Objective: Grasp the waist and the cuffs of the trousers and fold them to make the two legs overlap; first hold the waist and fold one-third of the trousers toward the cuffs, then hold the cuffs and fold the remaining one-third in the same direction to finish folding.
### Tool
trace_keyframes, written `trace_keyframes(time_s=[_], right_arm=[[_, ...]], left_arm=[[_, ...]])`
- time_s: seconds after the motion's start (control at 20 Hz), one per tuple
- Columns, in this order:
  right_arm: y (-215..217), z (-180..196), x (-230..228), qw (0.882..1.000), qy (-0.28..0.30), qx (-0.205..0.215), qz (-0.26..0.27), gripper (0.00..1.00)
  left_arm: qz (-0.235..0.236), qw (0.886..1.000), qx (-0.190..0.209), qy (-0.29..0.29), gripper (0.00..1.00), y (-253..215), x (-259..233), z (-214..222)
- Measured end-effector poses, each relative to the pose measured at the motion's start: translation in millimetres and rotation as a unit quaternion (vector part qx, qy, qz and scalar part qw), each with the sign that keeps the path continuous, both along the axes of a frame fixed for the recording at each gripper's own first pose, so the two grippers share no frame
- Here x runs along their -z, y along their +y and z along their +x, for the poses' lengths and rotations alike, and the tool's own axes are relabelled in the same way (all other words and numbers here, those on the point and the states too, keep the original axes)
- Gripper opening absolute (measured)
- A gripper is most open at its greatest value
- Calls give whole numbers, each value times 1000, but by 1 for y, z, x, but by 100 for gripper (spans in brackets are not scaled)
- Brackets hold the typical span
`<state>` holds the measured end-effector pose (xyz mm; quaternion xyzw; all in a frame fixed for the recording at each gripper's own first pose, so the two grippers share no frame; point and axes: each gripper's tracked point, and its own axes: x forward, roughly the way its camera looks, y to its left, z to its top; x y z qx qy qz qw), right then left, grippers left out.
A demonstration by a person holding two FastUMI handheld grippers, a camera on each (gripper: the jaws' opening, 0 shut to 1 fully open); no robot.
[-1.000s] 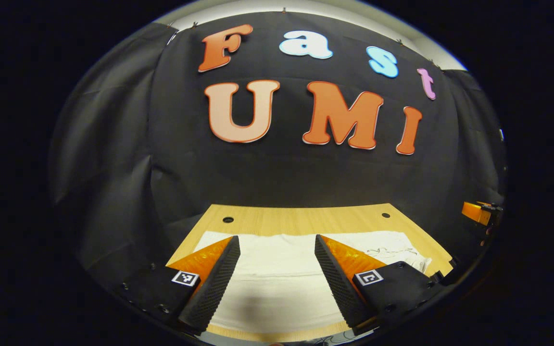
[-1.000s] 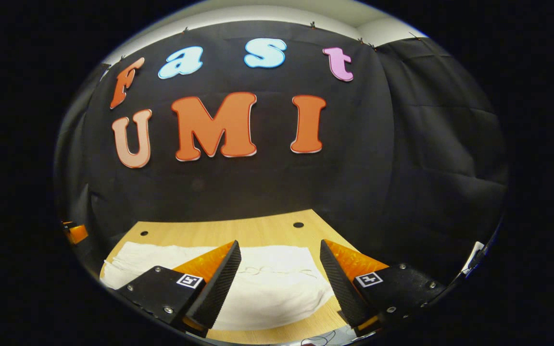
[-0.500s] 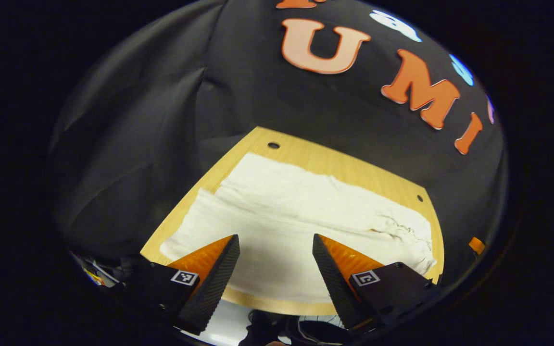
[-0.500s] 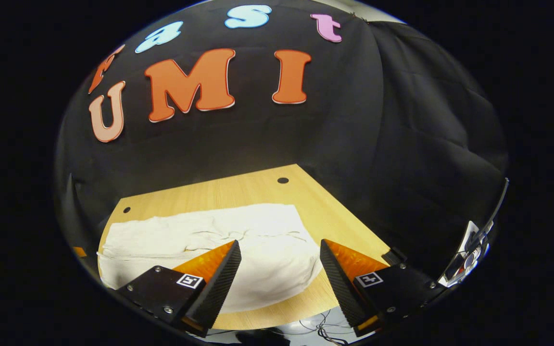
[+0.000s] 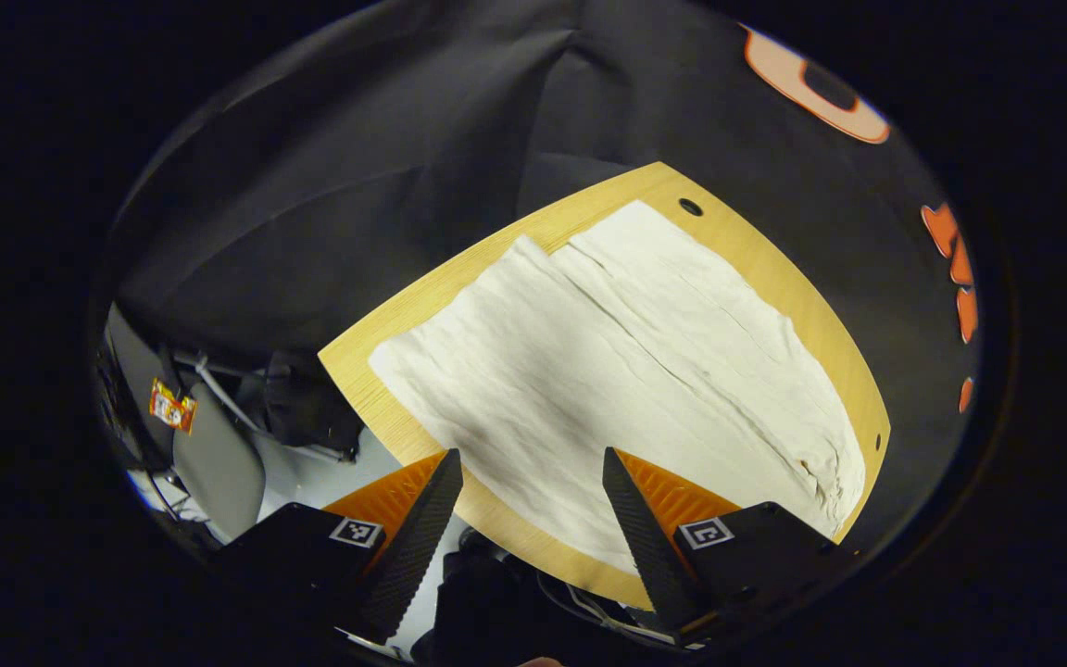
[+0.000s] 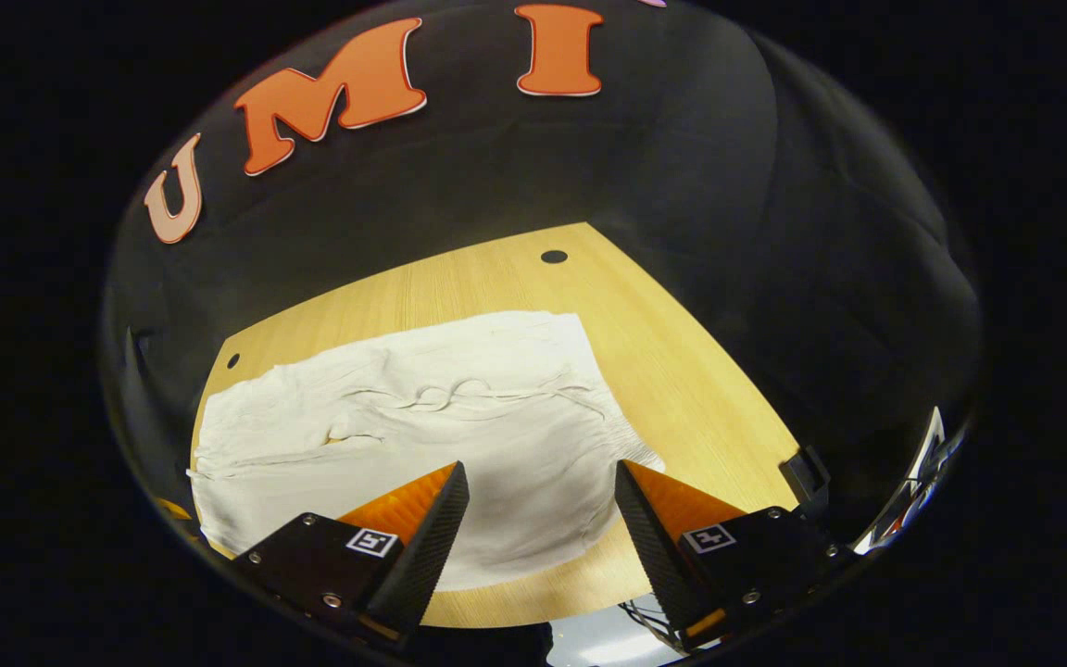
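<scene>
White trousers [image 5: 626,371] lie flat across a wooden table [image 5: 774,278]. In the left gripper view the two legs run side by side, with the cuffs toward the near left and the gathered waist [image 5: 834,468] at the far right. My left gripper [image 5: 529,528] hangs open above the table's near edge, clear of the cloth. In the right gripper view the trousers [image 6: 422,435] show the waist end with a drawstring [image 6: 459,394]. My right gripper [image 6: 538,533] is open above the waist's near edge and holds nothing.
The table [image 6: 682,371] has small round holes near its corners [image 6: 553,257]. Black cloth walls close it in behind and at the sides. Past the near edge, a grey chair [image 5: 209,454] and cables [image 5: 589,602] sit below.
Both grippers have risen and tipped downward, so more of the table and trousers comes into view. The left gripper has also swung toward the cuff end. Both stay open.
</scene>
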<state>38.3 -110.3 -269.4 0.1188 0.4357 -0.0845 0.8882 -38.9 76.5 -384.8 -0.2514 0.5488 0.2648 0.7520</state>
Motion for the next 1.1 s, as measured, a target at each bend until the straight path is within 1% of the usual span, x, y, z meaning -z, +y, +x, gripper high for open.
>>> trace_keyframes(time_s=[0.1, 0.2, 0.25, 0.3, 0.4, 0.55, 0.75, 0.9, 0.95, 1.05, 1.1], right_arm=[[3, 1, 14, 999, 36, 3, 15, 95], [4, -3, 23, 997, 70, 17, 26, 94], [3, -2, 27, 996, 77, 26, 28, 94], [4, -2, 28, 996, 83, 33, 29, 94], [10, -5, 32, 993, 98, 48, 35, 94], [26, -7, 38, 989, 111, 69, 62, 93], [34, -12, 49, 978, 123, 114, 121, 92], [21, -15, 61, 974, 129, 134, 131, 91], [18, -15, 65, 973, 128, 138, 134, 90], [14, -17, 73, 968, 133, 147, 154, 91], [11, -17, 76, 966, 132, 152, 164, 91]], left_arm=[[-1, 1000, -20, 19, 100, -1, 5, -6], [-10, 999, -37, 31, 100, -1, 9, -8], [-17, 998, -43, 35, 98, 5, 12, -10], [-23, 998, -49, 41, 100, 12, 16, -11], [-39, 996, -65, 54, 100, 27, 23, -15], [-65, 992, -91, 66, 100, 50, 40, -16], [-104, 986, -117, 64, 99, 74, 65, -14], [-133, 981, -134, 41, 100, 82, 78, -8], [-138, 980, -139, 39, 99, 84, 81, -9], [-141, 979, -149, 22, 100, 94, 84, -9], [-144, 978, -153, 8, 98, 97, 83, -6]])
